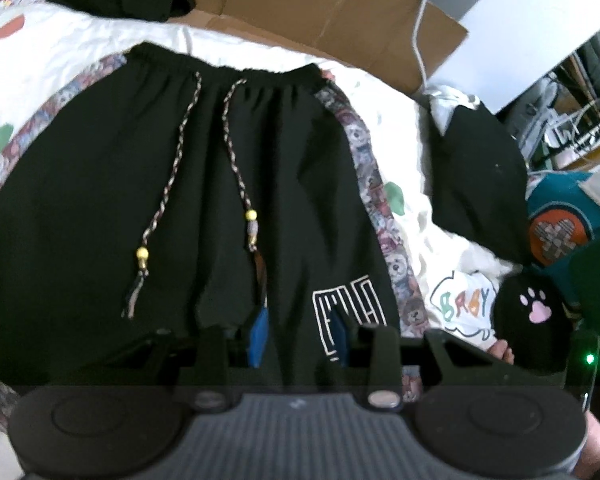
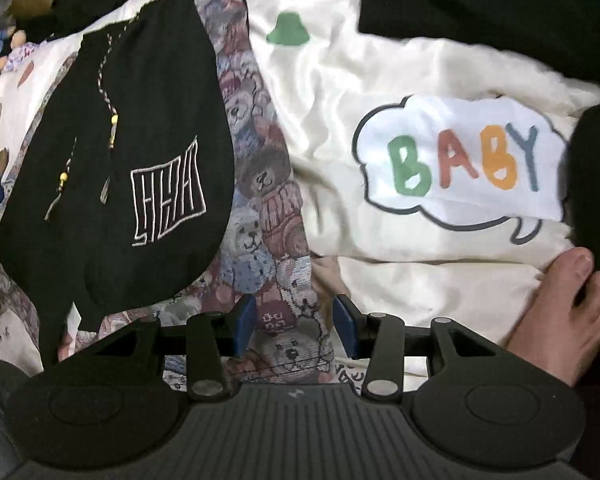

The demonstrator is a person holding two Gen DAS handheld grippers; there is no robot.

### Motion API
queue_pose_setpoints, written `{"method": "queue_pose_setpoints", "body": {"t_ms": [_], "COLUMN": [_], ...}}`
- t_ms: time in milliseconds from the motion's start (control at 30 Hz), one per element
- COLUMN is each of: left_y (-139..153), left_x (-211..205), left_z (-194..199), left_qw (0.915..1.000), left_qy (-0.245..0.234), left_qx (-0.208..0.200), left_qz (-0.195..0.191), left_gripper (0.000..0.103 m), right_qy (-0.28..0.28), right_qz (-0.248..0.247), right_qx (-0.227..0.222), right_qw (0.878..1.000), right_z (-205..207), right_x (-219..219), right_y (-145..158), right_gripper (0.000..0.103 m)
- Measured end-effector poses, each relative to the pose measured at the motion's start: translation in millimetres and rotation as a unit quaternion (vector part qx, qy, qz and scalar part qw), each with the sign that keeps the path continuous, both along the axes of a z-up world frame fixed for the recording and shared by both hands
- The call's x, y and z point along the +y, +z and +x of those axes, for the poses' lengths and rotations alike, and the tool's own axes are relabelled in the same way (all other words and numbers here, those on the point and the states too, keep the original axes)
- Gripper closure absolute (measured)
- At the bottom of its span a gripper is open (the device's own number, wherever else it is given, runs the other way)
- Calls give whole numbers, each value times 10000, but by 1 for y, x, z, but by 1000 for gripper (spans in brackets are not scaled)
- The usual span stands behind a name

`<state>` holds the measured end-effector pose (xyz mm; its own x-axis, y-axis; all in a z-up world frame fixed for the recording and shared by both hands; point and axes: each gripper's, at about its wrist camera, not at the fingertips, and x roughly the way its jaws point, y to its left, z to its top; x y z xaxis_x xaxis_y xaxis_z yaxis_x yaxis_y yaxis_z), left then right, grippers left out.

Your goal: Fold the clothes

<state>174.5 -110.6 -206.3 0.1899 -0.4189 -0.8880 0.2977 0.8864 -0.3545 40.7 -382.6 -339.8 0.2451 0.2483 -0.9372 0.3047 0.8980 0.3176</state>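
Nearest to us, our left gripper (image 1: 298,334) points down over the lower part of the black shorts (image 1: 172,200), its blue fingers (image 1: 259,334) parted with black fabric lying between them; whether the pads pinch that cloth we cannot tell. Our right gripper (image 2: 296,322) hangs over the shorts' teddy-bear side stripe (image 2: 268,216), jaws likewise apart, the patterned band running between the blue pads, and again we cannot tell whether they press on it. A bare foot (image 2: 560,312) rests on the bedding just right of that gripper.

Further out, the shorts lie spread flat on the cream quilt (image 1: 384,144), waistband away from us, the two braided drawstrings (image 1: 236,168) with yellow beads trailing down the front and a white outlined logo (image 1: 348,312) on one leg. Beside the shorts the quilt shows a "BABY" speech bubble (image 2: 460,160). Beyond lie another black garment (image 1: 480,184) and a flattened cardboard box (image 1: 320,12).
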Motion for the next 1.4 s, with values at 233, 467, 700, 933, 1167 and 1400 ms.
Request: {"method": "queue_pose_setpoints", "body": {"t_ms": [233,467,700,933,1167,1400], "left_y": [-16,-26,-46,-70,-83,-84], "left_x": [0,7,11,5,0,0], "left_z": [-8,-12,-15,-25,-26,-28], "left_qw": [9999,9995,9982,9977,9973,9973], "left_qy": [56,148,407,344,307,262], "left_qx": [148,201,410,577,641,611], "left_qz": [-34,-186,-157,52,193,313], "left_gripper": [66,66,66,66,66,66], "right_qy": [95,315,702,510,143,-40], "right_qz": [106,244,387,311,467,309], "right_qx": [317,8,-339,-276,-301,81], "right_qw": [9994,9992,9962,9978,9984,9995], "right_z": [-5,0,25,33,30,24], "right_x": [7,26,71,95,72,60], "right_y": [-5,20,37,24,35,19], "right_gripper": [94,100,100,87,57,57]}}
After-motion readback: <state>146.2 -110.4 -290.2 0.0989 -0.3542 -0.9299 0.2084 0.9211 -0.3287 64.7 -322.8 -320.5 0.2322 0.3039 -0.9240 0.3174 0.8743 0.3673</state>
